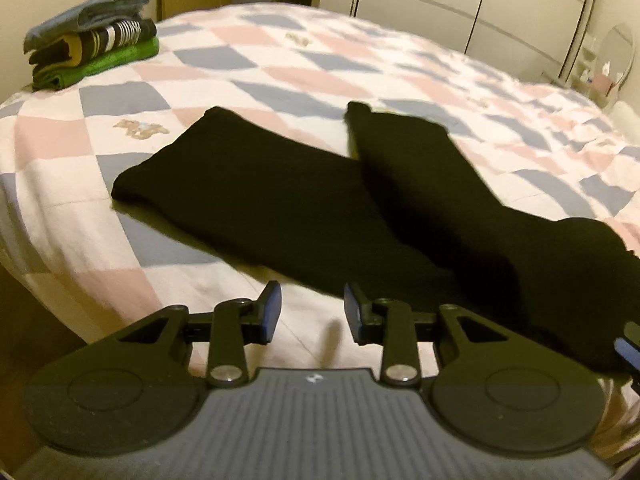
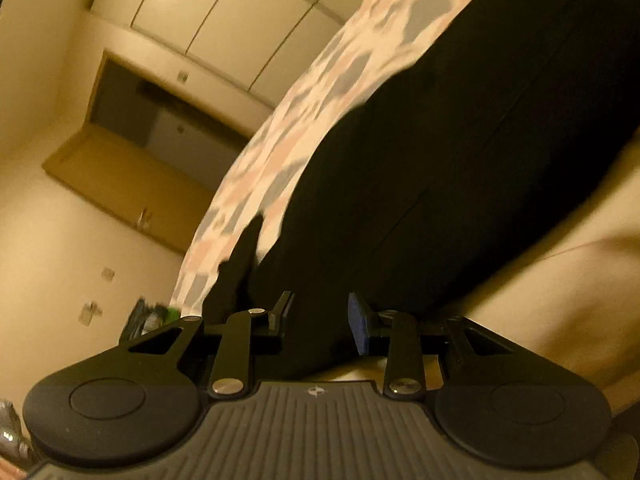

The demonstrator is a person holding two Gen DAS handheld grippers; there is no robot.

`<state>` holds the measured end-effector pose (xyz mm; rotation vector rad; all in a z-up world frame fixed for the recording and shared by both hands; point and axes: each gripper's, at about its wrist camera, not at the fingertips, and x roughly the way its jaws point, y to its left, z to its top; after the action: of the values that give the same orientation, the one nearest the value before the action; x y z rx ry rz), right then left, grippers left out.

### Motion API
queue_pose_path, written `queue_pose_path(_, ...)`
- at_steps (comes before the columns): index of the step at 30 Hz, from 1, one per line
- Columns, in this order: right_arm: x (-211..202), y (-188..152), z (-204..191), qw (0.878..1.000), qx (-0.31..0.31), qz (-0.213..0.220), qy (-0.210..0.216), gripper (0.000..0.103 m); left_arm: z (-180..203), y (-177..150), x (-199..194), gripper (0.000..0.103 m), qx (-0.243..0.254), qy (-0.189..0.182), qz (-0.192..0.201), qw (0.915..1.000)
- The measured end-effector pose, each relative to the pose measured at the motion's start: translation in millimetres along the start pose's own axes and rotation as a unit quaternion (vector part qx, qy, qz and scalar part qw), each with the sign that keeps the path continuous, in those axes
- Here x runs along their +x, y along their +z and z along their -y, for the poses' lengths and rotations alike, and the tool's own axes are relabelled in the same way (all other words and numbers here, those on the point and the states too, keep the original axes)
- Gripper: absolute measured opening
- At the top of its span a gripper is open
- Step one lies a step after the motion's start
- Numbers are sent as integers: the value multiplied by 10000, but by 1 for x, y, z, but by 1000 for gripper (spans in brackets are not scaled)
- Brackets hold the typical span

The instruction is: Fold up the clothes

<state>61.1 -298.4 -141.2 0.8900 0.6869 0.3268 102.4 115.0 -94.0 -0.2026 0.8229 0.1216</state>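
Observation:
Black trousers [image 1: 280, 200] lie spread on the checked quilt [image 1: 280, 64], their two legs running away from me in a V. My left gripper [image 1: 312, 312] hovers over the near edge of the bed just short of the left leg's near end, open, with only quilt showing between its fingers. At the right border of that view, a blue fingertip [image 1: 626, 346] of the other gripper shows beside the trousers. In the tilted right wrist view the trousers [image 2: 460, 140] fill the middle. My right gripper [image 2: 320, 320] is open right at the cloth, and its pads do not press on it.
A stack of folded clothes [image 1: 92, 40], blue on top and green at the bottom, sits at the bed's far left corner. White wardrobe doors [image 1: 460, 0] stand behind the bed. A small table with a round mirror [image 1: 616, 52] is at the far right. A doorway [image 2: 160, 120] shows beyond the bed.

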Motion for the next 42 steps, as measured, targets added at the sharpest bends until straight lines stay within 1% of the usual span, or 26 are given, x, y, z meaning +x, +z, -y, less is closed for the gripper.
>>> queue_pose_path(3,35,-2,-25,9994,-175,-278,76,36,-3,14,18,31,130,-204,-233,9994)
queue_pose_path(5,57,-2,-37,9989,-99,-411,190,36,0,21,33,33,204,-278,-326,9989)
queue_pose_path(8,93,11,-38,9967,366,-539,489,42,0,30,50,34,249,-380,-361,9983)
queue_pose_path(10,113,15,-39,9940,630,-567,684,50,-4,36,58,36,264,-463,-319,9981)
queue_pose_path(13,145,22,-41,9905,892,-657,812,54,-18,46,65,36,132,-564,-339,9977)
queue_pose_path(15,162,26,-46,9907,860,-707,788,54,-30,52,66,36,56,-642,-325,9974)
queue_pose_path(19,192,31,-61,9922,711,-857,569,56,-51,64,68,36,-71,-541,-268,9981)
queue_pose_path(20,197,30,-65,9923,658,-905,524,54,-57,67,68,36,-127,-528,-264,9982)
queue_pose_path(21,201,32,-68,9923,584,-953,535,49,-64,70,68,36,-223,-554,-290,9978)
queue_pose_path(22,205,32,-72,9928,476,-976,513,31,-71,73,68,34,-319,-580,-316,9973)
queue_pose_path(24,207,30,-87,9951,56,-948,272,15,-85,79,68,32,-510,-627,-363,9961)
queue_pose_path(25,205,27,-99,9956,-277,-868,193,14,-91,82,65,33,-593,-596,-357,9958)
queue_pose_path(26,204,24,-114,9948,-668,-754,148,13,-97,84,62,33,-620,-448,-321,9966)
queue_pose_path(27,202,18,-132,9905,-1206,-650,128,13,-103,86,58,33,-651,-311,-283,9970)
queue_pose_path(28,200,10,-154,9816,-1825,-550,124,13,-110,88,54,33,-713,-243,-240,9969)
queue_pose_path(29,198,2,-175,9688,-2436,-448,119,13,-119,88,49,33,-842,-269,-218,9958)
queue_pose_path(30,196,-13,-194,9514,-3047,-417,181,13,-127,88,45,33,-969,-301,-201,9946)
queue_pose_path(31,193,-33,-212,9295,-3651,-427,282,13,-134,87,41,33,-1091,-354,-194,9932)
queue_pose_path(32,191,-52,-231,9038,-4240,-435,381,13,-140,84,37,33,-1209,-406,-173,9917)
queue_pose_path(33,189,-75,-245,8750,-4794,-505,451,18,-145,79,33,33,-1327,-468,-153,9899)
queue_pose_path(34,187,-99,-253,8502,-5204,-633,481,34,-151,74,29,33,-1444,-530,-133,9880)
queue_pose_path(35,184,-122,-259,8276,-5537,-771,496,45,-156,69,24,33,-1563,-604,-114,9858)
queue_pose_path(36,181,-138,-260,8145,-5712,-855,543,60,-161,62,20,33,-1689,-713,-102,9830)
queue_pose_path(37,178,-151,-258,8074,-5799,-907,609,63,-165,55,18,35,-1810,-803,-114,9801)
queue_pose_path(39,174,-163,-256,8009,-5867,-1008,649,64,-170,42,14,36,-2038,-921,-147,9746)
queue_pose_path(42,164,-164,-251,8094,-5693,-1212,779,66,-172,27,14,36,-2261,-1041,-214,9683)
